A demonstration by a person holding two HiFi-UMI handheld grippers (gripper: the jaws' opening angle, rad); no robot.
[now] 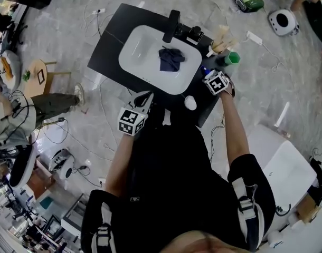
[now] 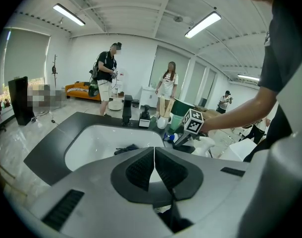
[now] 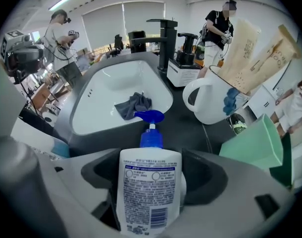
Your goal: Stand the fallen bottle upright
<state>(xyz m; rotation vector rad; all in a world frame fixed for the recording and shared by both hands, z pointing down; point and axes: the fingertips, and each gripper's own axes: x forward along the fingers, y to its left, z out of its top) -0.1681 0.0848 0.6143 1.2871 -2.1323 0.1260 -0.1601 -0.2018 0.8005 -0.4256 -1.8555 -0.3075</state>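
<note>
The left gripper (image 2: 154, 167) hung at the near edge of the counter (image 1: 111, 41) with its jaws pressed together and nothing between them, so it seemed to take no part in this step. To the right, the right gripper (image 3: 151, 175) pointed steeply down with its jaws spread wide, and the bottle (image 3: 150, 202) lay between them on the dark counter, its back label turned up and its blue pump head (image 3: 151, 118) pointing toward the sink (image 3: 106, 98). The pads stood just beside the bottle's 2 flanks but did not appear to squeeze it yet, so the step in hand was probably the reach before the grasp. The next move would likely call for closing on the body and then tipping it up onto its base, with care that the pump does not catch the sink rim. On the surface, from left to right, the white sink held 1 dark cloth (image 1: 171, 58), a black faucet (image 1: 172, 25) stood behind it, then came a white mug (image 3: 210, 103) with paper packets (image 3: 245, 48) and a green cup (image 3: 255, 145) near the bottle. The room was a bright open office with a grey floor (image 1: 71, 15) crossed by cables, strip lights (image 2: 203, 25) and several people (image 2: 107, 76) standing in the background.
</note>
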